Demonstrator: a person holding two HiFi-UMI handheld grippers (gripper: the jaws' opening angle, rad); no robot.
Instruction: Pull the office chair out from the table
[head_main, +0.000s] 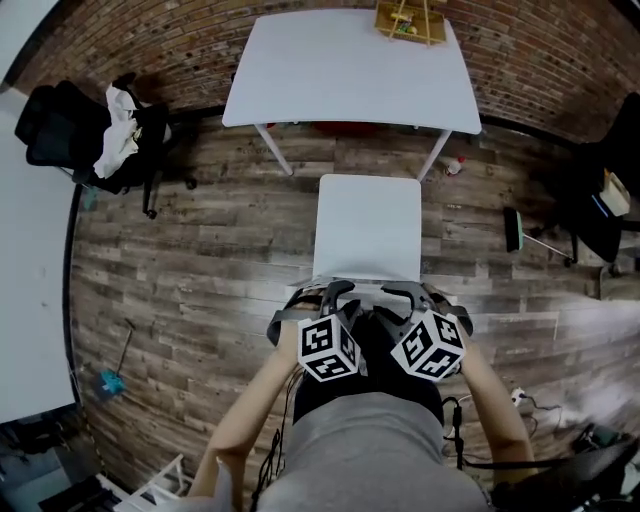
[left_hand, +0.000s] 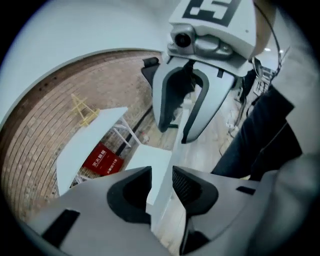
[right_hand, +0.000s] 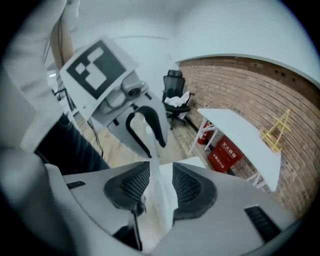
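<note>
L claw (head_main: 326, 293), R claw (head_main: 410, 293) astride chair (head_main: 368, 225)

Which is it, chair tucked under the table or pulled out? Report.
Pulled out: the chair stands clear of the table, with bare floor between them.

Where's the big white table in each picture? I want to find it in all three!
Head view: the white table is at the top, in the middle.
Left gripper view: it is at the middle left, slanting.
Right gripper view: it is at the right, sloping down to the right.
Shared landmark: the yellow wooden rack stands at one end of the table in all three.
</note>
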